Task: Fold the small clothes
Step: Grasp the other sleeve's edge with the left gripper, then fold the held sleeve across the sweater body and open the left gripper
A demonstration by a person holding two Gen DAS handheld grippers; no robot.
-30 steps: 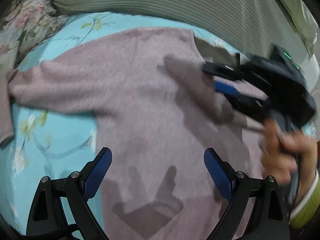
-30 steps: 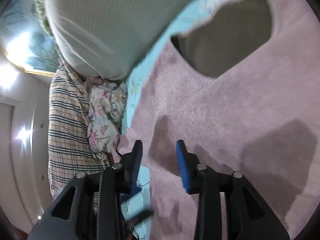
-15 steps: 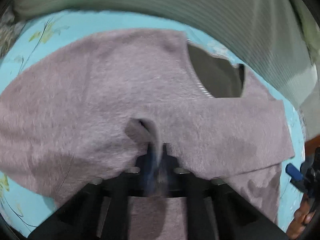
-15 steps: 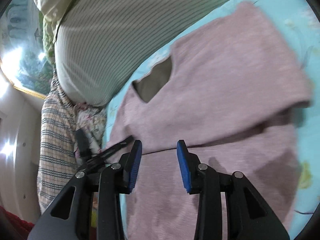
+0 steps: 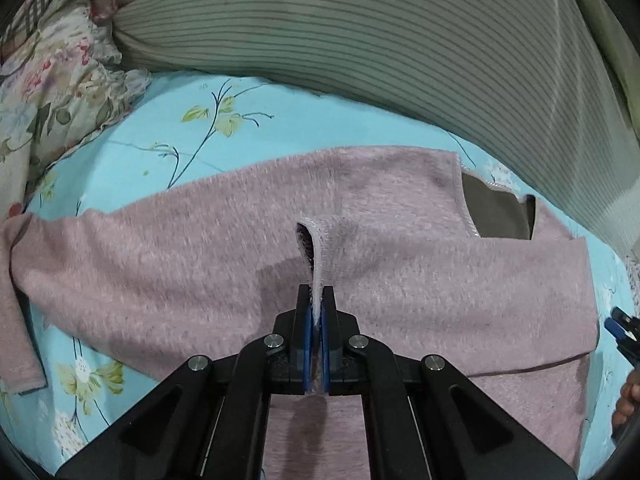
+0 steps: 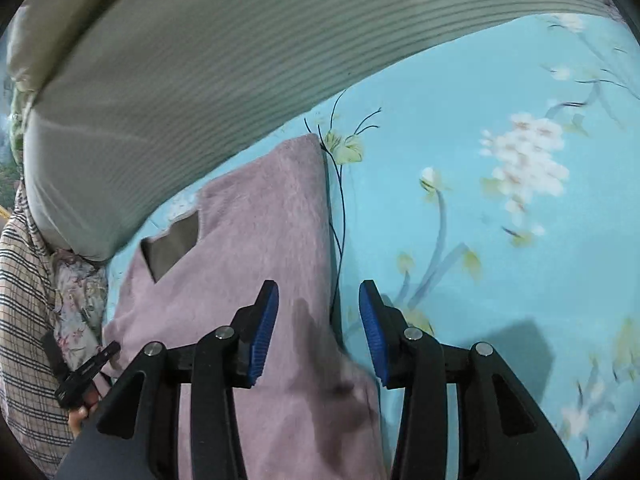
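Both pictures are bright and evenly lit. No lamp is seen. Soft dark shadows are cast on the pink sweater [image 5: 400, 264] just in front of each gripper, and one more on the blue sheet [image 6: 500, 208] at 4 o'clock in the right wrist view. Both views are bent round like a bowl, with black corners. The sheet's flowers at 2 o'clock are smeared by blur. The striped pillow [image 5: 380, 40] looks a little soft.
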